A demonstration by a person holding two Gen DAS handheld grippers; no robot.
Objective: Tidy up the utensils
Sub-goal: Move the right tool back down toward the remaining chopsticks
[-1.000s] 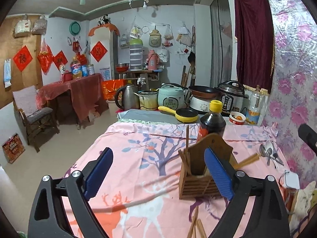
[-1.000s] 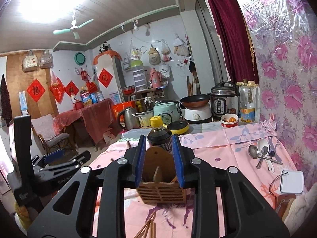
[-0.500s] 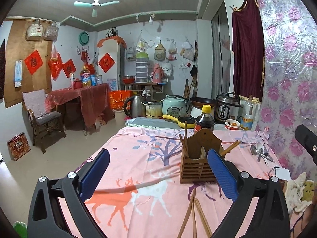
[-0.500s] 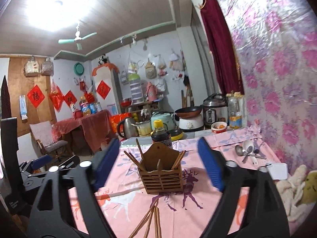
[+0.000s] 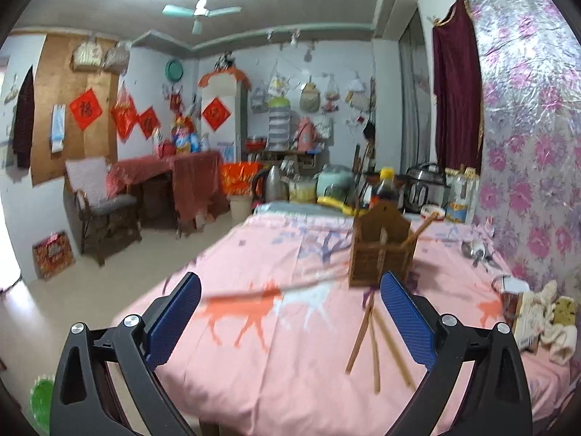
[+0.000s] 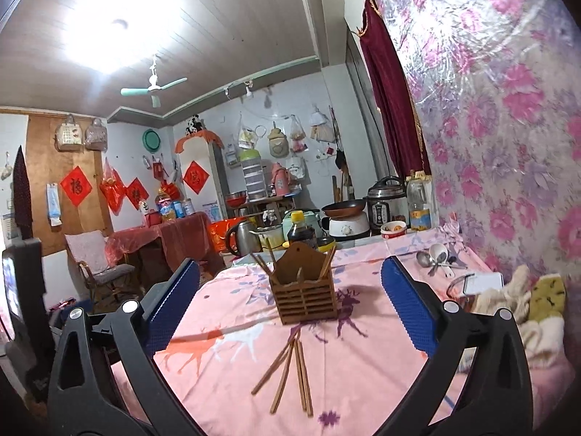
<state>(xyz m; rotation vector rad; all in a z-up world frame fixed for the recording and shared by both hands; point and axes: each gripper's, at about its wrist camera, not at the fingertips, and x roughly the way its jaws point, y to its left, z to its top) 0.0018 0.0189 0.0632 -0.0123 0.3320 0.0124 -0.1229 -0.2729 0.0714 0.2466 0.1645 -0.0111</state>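
Observation:
A brown wooden utensil holder (image 6: 304,290) stands upright on the pink tablecloth (image 6: 363,363), with chopsticks sticking out of it; it also shows in the left wrist view (image 5: 381,247). Several loose wooden chopsticks (image 6: 290,374) lie on the cloth in front of it, seen in the left wrist view too (image 5: 374,341). Metal and white spoons (image 6: 435,258) lie at the far right by the wall. My right gripper (image 6: 290,309) is open and empty, back from the holder. My left gripper (image 5: 290,316) is open and empty, left of the chopsticks.
A dark sauce bottle (image 6: 300,230) stands behind the holder. A kettle (image 6: 244,241), rice cookers and a pan (image 6: 343,208) line the far end. A white phone-like device (image 6: 483,283) and cloth rags (image 6: 537,301) lie at the right. The flowered wall (image 6: 508,145) bounds the right side.
My right gripper has opened and let go of the holder, then drawn back from it. My left gripper has also pulled back and the view now takes in more of the table.

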